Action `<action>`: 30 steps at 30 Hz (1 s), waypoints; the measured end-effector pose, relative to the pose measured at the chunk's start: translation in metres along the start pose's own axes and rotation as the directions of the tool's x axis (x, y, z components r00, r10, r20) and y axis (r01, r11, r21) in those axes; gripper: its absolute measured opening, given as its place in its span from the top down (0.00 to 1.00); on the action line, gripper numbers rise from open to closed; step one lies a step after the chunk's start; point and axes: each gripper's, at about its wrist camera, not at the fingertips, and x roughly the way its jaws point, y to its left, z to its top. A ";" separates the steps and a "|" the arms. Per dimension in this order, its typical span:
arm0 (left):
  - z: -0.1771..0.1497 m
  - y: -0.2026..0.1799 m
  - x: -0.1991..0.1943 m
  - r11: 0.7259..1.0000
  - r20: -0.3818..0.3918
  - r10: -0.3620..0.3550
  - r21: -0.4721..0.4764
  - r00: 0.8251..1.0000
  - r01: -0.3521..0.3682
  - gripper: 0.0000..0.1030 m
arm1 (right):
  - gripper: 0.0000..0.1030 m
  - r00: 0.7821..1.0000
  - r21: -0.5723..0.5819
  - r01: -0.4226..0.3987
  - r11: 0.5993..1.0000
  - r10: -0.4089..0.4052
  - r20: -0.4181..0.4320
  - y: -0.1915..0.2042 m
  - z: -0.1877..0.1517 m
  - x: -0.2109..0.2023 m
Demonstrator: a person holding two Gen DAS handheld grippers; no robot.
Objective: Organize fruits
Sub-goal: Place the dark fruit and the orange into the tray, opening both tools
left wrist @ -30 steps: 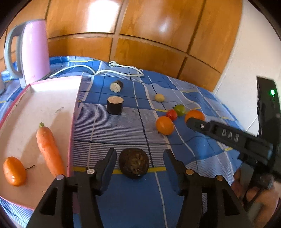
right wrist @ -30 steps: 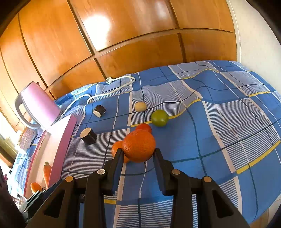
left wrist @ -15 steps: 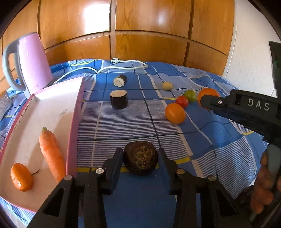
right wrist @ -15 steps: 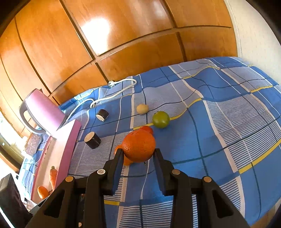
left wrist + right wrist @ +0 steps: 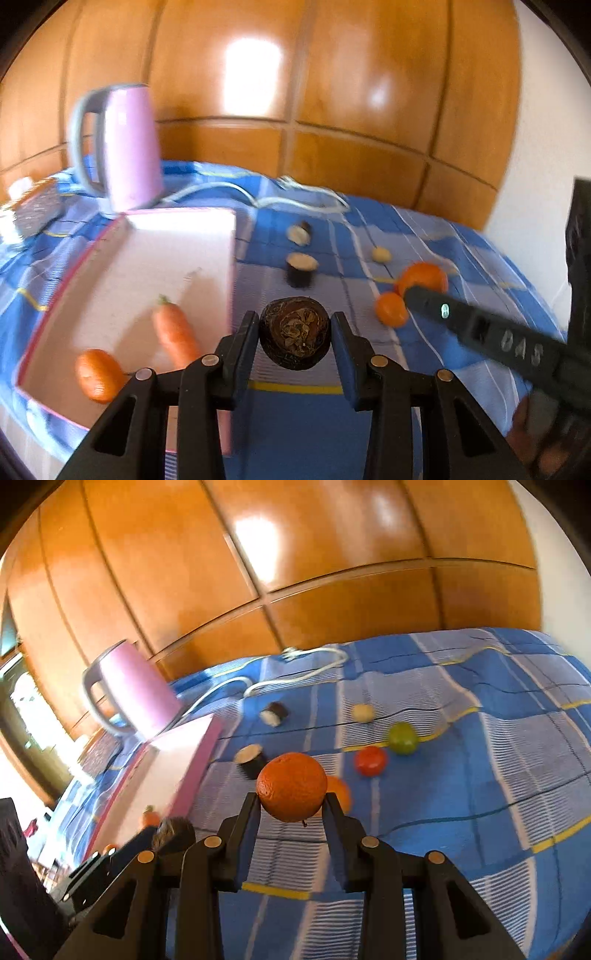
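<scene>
My left gripper (image 5: 294, 334) is shut on a dark brown round fruit (image 5: 294, 332) and holds it above the blue checked cloth, beside the pink-edged white tray (image 5: 177, 258). In the tray lie a carrot (image 5: 174, 334) and a small orange fruit (image 5: 96, 374). My right gripper (image 5: 291, 805) is shut on a large orange (image 5: 291, 792), lifted off the cloth. In the left wrist view the right gripper (image 5: 480, 332) reaches in from the right with that orange (image 5: 423, 278) at its tip. A smaller orange (image 5: 391, 309), a red tomato (image 5: 370, 760), a green fruit (image 5: 402, 737) and a pale small fruit (image 5: 363, 712) lie on the cloth.
Two dark cut pieces with pale faces (image 5: 301, 274) (image 5: 299, 232) lie on the cloth past the tray. A pink kettle (image 5: 125, 147) stands behind the tray with a white cable (image 5: 303, 201) trailing right. Wooden panels back the scene. A hand (image 5: 535, 432) shows at lower right.
My left gripper closed on the dark fruit and lifted it, swinging toward the tray. The right gripper rose and swung left with the orange still held.
</scene>
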 end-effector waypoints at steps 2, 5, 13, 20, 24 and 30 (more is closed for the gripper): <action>0.003 0.010 -0.008 0.998 0.042 0.055 -0.034 0.998 -0.053 0.61 | 0.66 1.000 -0.016 -0.027 1.000 0.027 -0.011 0.012 -0.001 0.003; 0.006 0.027 -0.013 0.986 0.072 0.137 -0.106 0.988 -0.129 0.61 | 0.66 0.997 -0.046 -0.070 0.996 0.069 -0.031 0.033 -0.001 0.010; 0.006 0.090 -0.012 0.875 0.001 0.324 -0.380 0.946 -0.300 0.61 | 0.66 0.987 -0.121 -0.153 0.981 0.145 -0.069 0.084 0.007 0.031; 0.003 0.108 -0.010 0.814 -0.044 0.387 -0.452 0.921 -0.364 0.56 | 0.66 0.978 -0.172 -0.195 0.966 0.178 -0.105 0.114 0.005 0.051; -0.001 0.120 -0.009 0.773 -0.077 0.409 -0.501 0.909 -0.390 0.49 | 0.65 0.967 -0.165 -0.236 0.958 0.215 -0.133 0.123 0.007 0.065; -0.003 0.122 -0.009 0.757 -0.082 0.418 -0.520 0.905 -0.396 0.35 | 0.62 0.950 -0.139 -0.289 0.947 0.266 -0.164 0.131 0.010 0.076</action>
